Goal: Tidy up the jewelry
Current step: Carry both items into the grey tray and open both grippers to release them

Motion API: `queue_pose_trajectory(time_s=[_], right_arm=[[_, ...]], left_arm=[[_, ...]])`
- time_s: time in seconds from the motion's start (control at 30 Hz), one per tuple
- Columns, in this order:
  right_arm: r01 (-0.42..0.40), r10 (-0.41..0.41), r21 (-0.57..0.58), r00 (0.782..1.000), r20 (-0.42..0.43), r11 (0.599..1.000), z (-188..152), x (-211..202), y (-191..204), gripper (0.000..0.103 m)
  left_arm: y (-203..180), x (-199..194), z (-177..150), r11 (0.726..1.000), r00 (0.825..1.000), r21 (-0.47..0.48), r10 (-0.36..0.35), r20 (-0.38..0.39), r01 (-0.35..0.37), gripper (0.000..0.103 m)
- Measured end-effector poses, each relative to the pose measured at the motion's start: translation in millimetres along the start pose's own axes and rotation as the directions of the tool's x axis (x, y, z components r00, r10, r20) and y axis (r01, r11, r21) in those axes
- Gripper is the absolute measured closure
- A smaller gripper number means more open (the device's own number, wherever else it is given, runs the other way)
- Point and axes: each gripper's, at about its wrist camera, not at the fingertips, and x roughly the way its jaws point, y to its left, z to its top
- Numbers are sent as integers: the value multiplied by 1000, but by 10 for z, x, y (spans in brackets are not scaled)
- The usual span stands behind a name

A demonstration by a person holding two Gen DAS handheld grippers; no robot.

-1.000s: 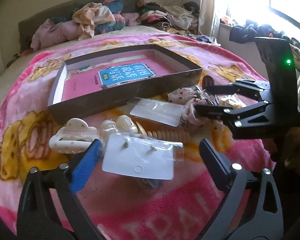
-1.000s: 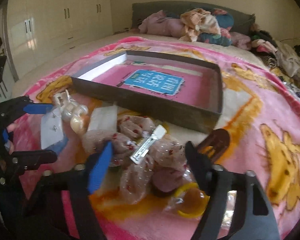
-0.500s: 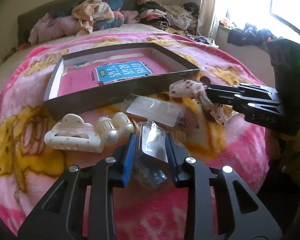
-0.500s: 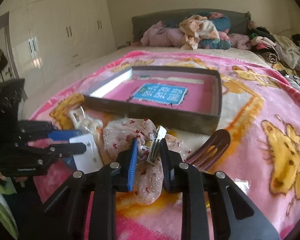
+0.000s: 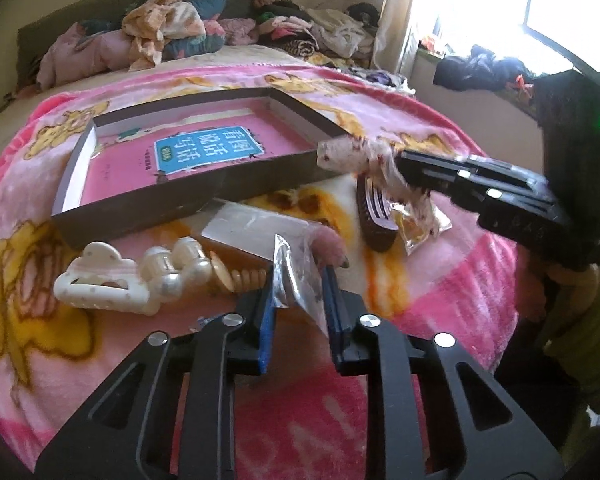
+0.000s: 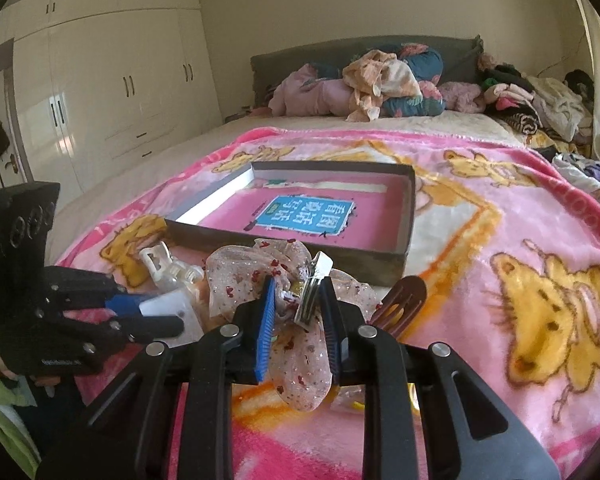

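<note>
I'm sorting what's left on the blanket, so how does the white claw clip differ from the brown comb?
The white claw clip is pale, chunky and lies nearest the tray's left end; the brown comb is dark, flat and toothed, lying nearer the tray's right corner. Both rest on the pink blanket, outside the tray, ungripped.

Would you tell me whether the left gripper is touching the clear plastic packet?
Touching. In the left wrist view the left gripper has its pads closed against both sides of the clear plastic packet, with no gap visible.
</note>
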Motion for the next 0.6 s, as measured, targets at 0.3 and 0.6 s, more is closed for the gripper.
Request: queue_pose_trajectory(time_s=[0.3, 0.6], right_arm=[[15, -15, -8, 999, 28, 1000, 165, -62, -4, 81], [38, -38, -2, 999, 37, 999, 410, 46, -67, 81]], left_arm=[[29, -196, 307, 1000, 994, -13, 0, 111, 1, 96], [415, -252, 694, 995, 979, -86, 69, 192, -53, 96]])
